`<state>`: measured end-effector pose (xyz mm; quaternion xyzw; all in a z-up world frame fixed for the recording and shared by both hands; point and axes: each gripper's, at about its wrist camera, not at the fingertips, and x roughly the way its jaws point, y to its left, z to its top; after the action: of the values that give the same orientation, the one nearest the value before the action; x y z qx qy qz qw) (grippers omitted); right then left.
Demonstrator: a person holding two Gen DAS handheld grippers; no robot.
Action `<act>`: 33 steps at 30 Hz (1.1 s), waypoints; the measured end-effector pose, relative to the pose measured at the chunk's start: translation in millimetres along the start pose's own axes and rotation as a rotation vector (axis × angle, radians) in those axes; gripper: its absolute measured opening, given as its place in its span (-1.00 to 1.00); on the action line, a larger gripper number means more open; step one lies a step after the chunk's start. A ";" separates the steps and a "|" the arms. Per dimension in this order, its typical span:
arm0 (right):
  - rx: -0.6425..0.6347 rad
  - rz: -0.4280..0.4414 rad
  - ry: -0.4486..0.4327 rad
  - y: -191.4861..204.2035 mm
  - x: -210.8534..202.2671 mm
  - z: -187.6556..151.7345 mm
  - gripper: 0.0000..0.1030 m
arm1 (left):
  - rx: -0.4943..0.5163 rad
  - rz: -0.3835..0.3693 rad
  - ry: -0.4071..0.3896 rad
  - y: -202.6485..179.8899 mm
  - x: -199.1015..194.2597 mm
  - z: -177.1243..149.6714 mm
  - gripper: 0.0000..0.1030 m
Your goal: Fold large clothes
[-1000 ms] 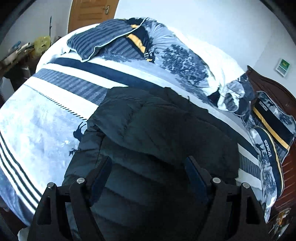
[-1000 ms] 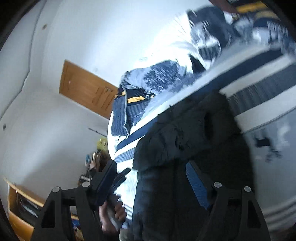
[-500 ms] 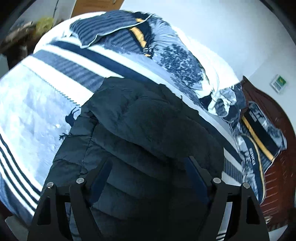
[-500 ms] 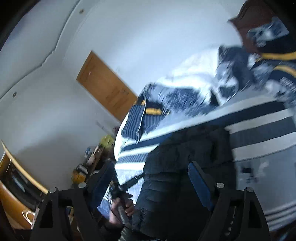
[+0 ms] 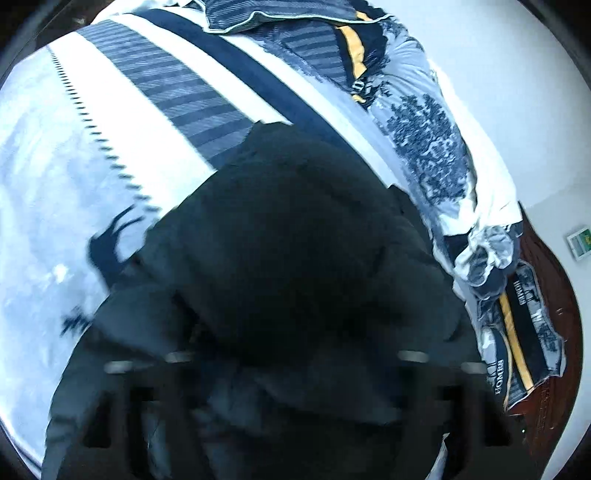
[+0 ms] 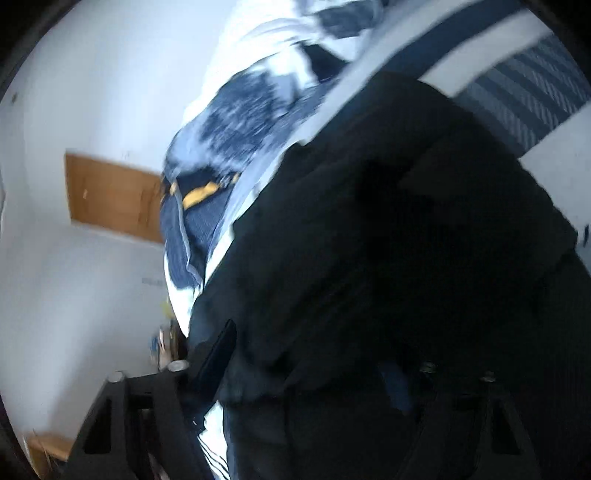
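A dark puffer jacket [image 5: 295,258] lies spread on the blue and white bedspread [image 5: 55,184]. It fills the middle of the left wrist view and most of the right wrist view [image 6: 406,240]. My left gripper [image 5: 295,369] hangs low over the jacket's near part. It is blurred, its jaws are closing, and dark padded fabric lies between them. My right gripper [image 6: 310,369] is at the jacket's near edge, where the bedspread [image 6: 535,92] shows beyond. Its jaws are closing too, with a bulge of jacket between the fingers [image 6: 218,354]. I cannot see any pad pressing.
A striped pillow [image 5: 295,29] and a bunched quilt [image 5: 424,129] lie beyond the jacket. More pillows [image 5: 517,332] lean on the dark wooden headboard [image 5: 550,369] at the right. A wooden door [image 6: 110,195] and a white wall stand left of the bed.
Both grippers have dropped toward the jacket, which now looks much larger. Both pairs of jaws have narrowed. The right wrist view has swung down from the wall and door onto the jacket.
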<state>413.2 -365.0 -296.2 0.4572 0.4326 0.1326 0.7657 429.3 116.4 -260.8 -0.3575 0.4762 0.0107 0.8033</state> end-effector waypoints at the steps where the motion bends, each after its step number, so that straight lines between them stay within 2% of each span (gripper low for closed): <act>1: -0.029 -0.002 -0.022 1.2 -2.6 5.1 -0.20 | 0.015 -0.006 -0.010 -2.2 0.4 2.7 -0.38; 2: -0.067 -0.002 -0.058 3.5 -8.7 9.5 -0.36 | 0.038 -0.016 -0.028 -6.8 -1.1 4.1 -0.61; 3: -0.097 0.014 -0.078 5.3 -13.3 12.9 -0.52 | 0.066 -0.021 -0.058 -13.4 -6.0 4.8 -0.71; 4: -0.107 0.030 -0.080 7.3 -15.8 16.1 -0.76 | 0.082 -0.037 -0.087 -18.8 -11.9 4.9 -0.78; 6: -0.133 0.039 -0.093 13.1 -19.5 22.5 -0.86 | 0.125 -0.069 -0.131 -31.4 -21.3 6.3 -0.82; 9: -0.218 0.040 -0.196 35.3 -44.2 29.2 -0.90 | 0.219 -0.031 -0.158 -55.4 -19.4 6.0 -0.83; 11: -0.242 0.004 -0.232 38.6 -52.7 29.4 -0.90 | 0.276 0.055 -0.137 -63.0 -0.8 2.4 -0.84; 12: -0.253 -0.025 -0.222 35.6 -49.3 29.8 -0.90 | 0.304 0.103 -0.106 -64.9 14.1 -0.7 -0.84; 14: -0.223 -0.142 -0.153 13.8 -26.8 31.4 -0.90 | 0.322 0.152 -0.054 -62.7 33.3 -6.3 -0.83; 15: -0.182 -0.151 -0.129 1.7 -21.2 31.0 -0.90 | 0.317 0.155 -0.042 -60.6 34.7 -8.8 -0.84; 16: -0.115 -0.118 -0.106 -10.9 -14.2 31.5 -0.90 | 0.322 0.148 -0.061 -60.1 29.7 -10.5 -0.84; 18: -0.115 -0.109 -0.120 -11.0 -15.4 31.9 -0.90 | 0.354 0.168 -0.097 -60.7 22.9 -12.8 -0.82; 20: -0.174 -0.152 -0.143 1.6 -20.7 30.7 -0.90 | 0.381 0.208 -0.080 -61.8 30.7 -14.1 -0.77; 22: -0.208 -0.229 -0.126 7.3 -14.3 30.6 -0.90 | 0.448 0.281 -0.062 -65.2 45.9 -18.5 -0.76; 25: -0.179 -0.266 -0.090 -5.3 -5.5 27.9 -0.90 | 0.507 0.317 -0.086 -72.0 48.3 -22.9 -0.75; 28: -0.185 -0.292 -0.058 -15.0 -1.6 30.9 -0.85 | 0.521 0.352 -0.098 -71.8 35.9 -29.7 -0.55; 29: -0.186 -0.294 -0.040 -17.3 0.7 31.0 -0.79 | 0.517 0.369 -0.112 -71.5 26.4 -33.4 -0.30; 30: -0.162 -0.286 -0.022 -20.0 0.1 30.8 -0.75 | 0.517 0.382 -0.129 -70.0 17.0 -37.0 -0.14; 31: -0.137 -0.281 -0.016 -19.9 -3.8 30.9 -0.74 | 0.519 0.391 -0.154 -66.9 3.7 -41.1 0.13; 32: -0.131 -0.278 -0.018 -16.8 -7.0 32.6 -0.68 | 0.516 0.380 -0.194 -61.8 -15.5 -46.2 0.29; 33: -0.150 -0.275 -0.033 -11.3 -16.1 29.8 -0.62 | 0.510 0.371 -0.227 -55.5 -33.2 -51.7 0.34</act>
<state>424.8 -398.2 -290.5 0.3372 0.4671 0.0509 0.8158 391.9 55.7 -218.8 -0.0485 0.4282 0.0771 0.8991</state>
